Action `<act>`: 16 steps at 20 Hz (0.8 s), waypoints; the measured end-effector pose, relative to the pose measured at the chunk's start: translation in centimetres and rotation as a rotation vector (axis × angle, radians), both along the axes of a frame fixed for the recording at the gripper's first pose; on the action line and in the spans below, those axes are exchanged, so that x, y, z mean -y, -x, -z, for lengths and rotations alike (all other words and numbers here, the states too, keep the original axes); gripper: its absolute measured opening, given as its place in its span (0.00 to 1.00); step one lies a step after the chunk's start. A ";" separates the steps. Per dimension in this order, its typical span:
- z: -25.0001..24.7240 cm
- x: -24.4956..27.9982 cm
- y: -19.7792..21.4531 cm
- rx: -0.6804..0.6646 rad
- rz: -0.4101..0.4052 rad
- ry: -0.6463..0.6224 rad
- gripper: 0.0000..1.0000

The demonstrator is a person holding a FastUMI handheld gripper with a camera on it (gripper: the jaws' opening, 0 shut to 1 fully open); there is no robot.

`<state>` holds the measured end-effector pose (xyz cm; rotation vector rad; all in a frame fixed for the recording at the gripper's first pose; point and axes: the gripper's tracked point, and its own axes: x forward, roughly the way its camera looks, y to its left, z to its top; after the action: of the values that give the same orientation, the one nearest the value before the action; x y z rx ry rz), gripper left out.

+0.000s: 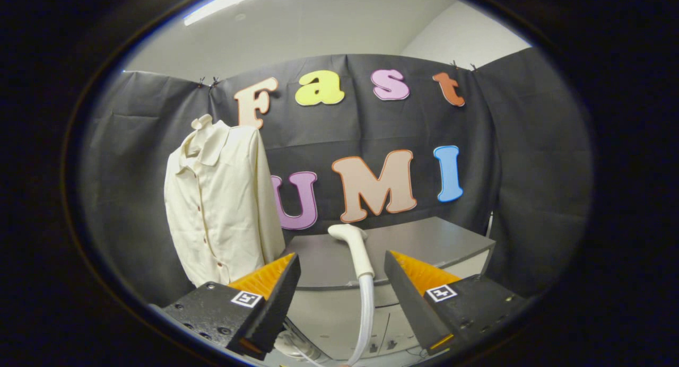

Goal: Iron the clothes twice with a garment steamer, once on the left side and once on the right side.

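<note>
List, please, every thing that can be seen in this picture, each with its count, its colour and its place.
shirt: one, cream, buttoned, hanging upright against the black cloth wall, beyond the fingers and beside the table's end.
steamer head: one, white, standing upright ahead of the fingers, in line with the gap between them, at the table's near edge.
hose: one, white, running down from the steamer head between the fingers.
table: one, grey, in front of the cloth wall, behind the steamer head.
cloth wall: one, black, around the booth behind everything.
gripper: one, fingers open and apart, touching nothing; the steamer head is just ahead of them.
</note>
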<state>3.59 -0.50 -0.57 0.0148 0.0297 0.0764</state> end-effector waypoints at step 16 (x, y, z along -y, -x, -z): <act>-1.6 2.3 -16.1 -0.110 0.015 0.031 0.97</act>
<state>19.70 -2.83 0.99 -0.0121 0.1409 0.0600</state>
